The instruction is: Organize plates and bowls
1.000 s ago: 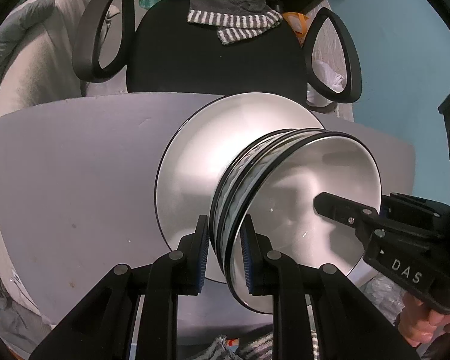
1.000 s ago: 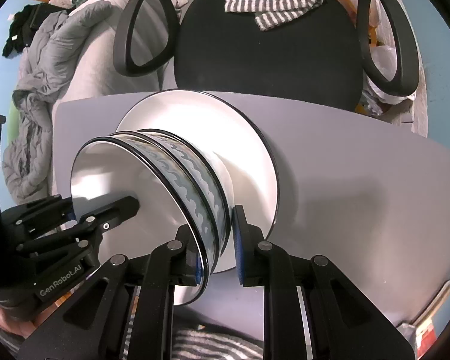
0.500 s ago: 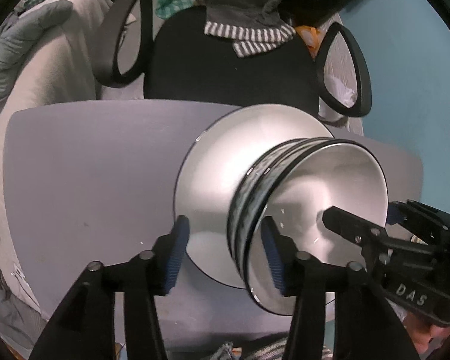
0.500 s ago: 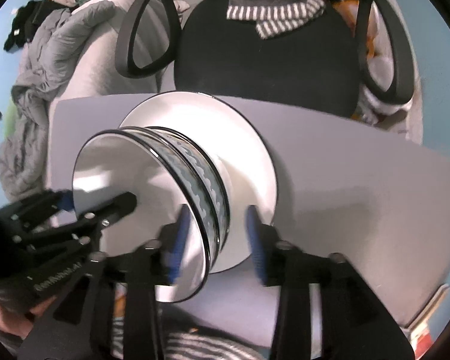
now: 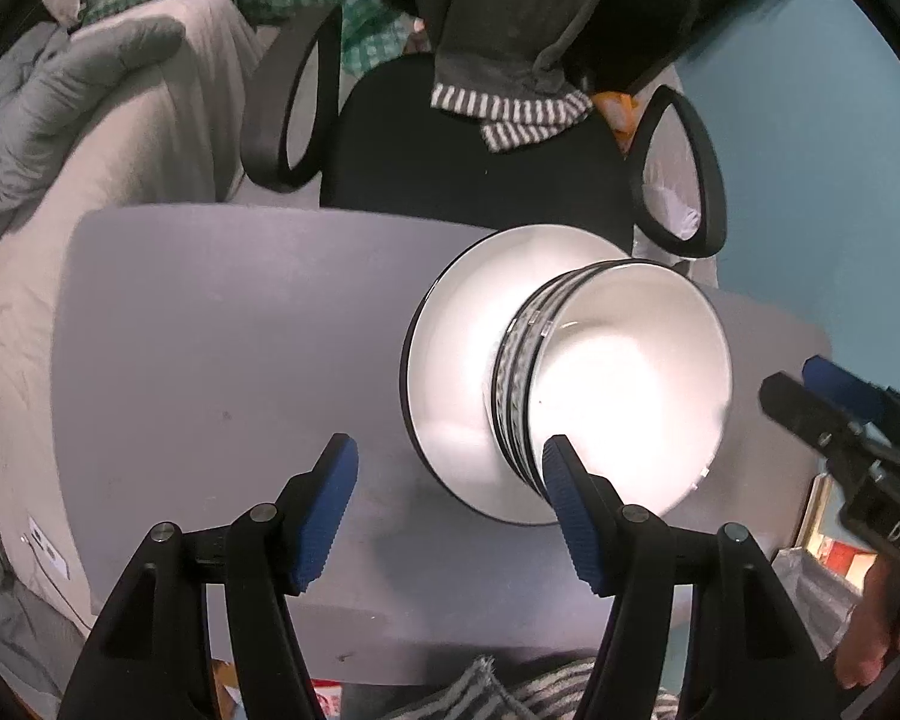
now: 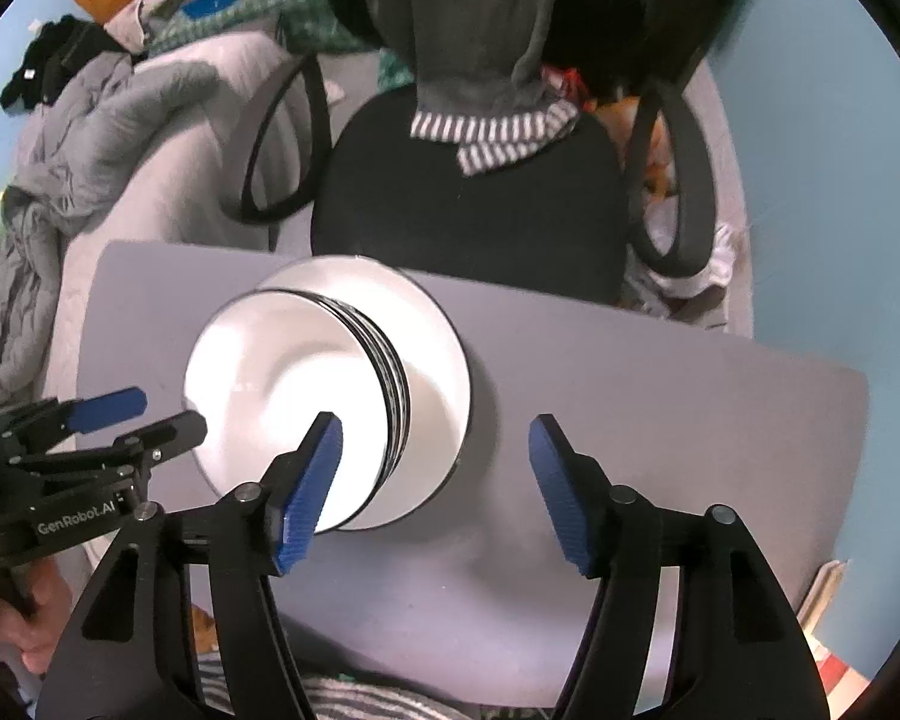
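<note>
Two nested white bowls (image 5: 624,384) with a blue-grey wave band outside stand on a white, black-rimmed plate (image 5: 450,360) on the grey table (image 5: 210,360). My left gripper (image 5: 448,456) hovers above the stack's left rim, its jaws opening, pads clear of the rim. The right gripper (image 5: 810,387) shows at the right edge. In the right wrist view the bowls (image 6: 294,378) and plate (image 6: 444,354) lie below my right gripper (image 6: 435,429), whose jaws are opening and touch nothing. The left gripper (image 6: 162,411) shows at the left there.
A black office chair (image 5: 480,180) with a grey garment and striped cloth stands behind the table. A bed with grey bedding (image 5: 90,120) lies to the left. A blue wall (image 6: 810,180) is to the right. Striped fabric (image 6: 360,702) sits at the table's near edge.
Both grippers let go of the bowls' rim, spread their jaws wide and rose away. The bowls stay nested on the plate.
</note>
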Motion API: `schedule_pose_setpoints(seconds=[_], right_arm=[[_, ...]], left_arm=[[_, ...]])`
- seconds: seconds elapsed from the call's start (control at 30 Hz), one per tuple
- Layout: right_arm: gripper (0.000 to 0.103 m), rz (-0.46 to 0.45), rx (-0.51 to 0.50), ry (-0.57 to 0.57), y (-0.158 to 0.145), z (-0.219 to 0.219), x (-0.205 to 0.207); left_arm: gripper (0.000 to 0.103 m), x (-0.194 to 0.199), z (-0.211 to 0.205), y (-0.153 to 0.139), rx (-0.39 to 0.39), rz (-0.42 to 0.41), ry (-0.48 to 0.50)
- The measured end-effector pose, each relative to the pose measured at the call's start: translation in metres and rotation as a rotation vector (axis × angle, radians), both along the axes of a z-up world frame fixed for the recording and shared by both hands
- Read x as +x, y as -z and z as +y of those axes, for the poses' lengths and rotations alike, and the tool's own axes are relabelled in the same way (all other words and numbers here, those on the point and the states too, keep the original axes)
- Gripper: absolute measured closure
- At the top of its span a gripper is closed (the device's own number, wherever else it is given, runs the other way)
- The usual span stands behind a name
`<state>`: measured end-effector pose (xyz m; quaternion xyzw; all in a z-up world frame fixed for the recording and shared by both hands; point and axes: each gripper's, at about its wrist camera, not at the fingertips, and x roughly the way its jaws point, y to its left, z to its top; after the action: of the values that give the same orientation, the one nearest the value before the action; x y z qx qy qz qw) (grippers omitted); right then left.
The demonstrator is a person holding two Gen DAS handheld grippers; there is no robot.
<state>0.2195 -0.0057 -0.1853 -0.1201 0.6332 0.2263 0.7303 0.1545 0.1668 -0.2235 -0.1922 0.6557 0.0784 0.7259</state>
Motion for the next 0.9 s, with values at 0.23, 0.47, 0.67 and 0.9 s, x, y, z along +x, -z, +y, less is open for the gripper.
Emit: schedule_pose_setpoints(seconds=[0.23, 0.47, 0.67, 0.9], right_arm=[[0.038, -0.060, 0.041, 0.026, -0.034, -0.008, -0.012], [0.038, -0.144, 0.053, 0.035, -0.069, -0.017, -0.030], [0.038, -0.212, 0.066, 0.060, -0.092, -0.028, -0.046], [0.038, -0.235, 0.089, 0.093, -0.108, -0.040, -0.060]], left_arm=[[0.026, -0.017, -0.014, -0.041, 0.033, -0.091, 0.031], [0.016, -0.029, -0.025, -0.073, 0.022, -0.137, 0.038], [0.016, -0.041, -0.030, -0.102, 0.048, -0.188, 0.045], [0.016, -0.056, -0.033, -0.134, 0.098, -0.254, 0.047]])
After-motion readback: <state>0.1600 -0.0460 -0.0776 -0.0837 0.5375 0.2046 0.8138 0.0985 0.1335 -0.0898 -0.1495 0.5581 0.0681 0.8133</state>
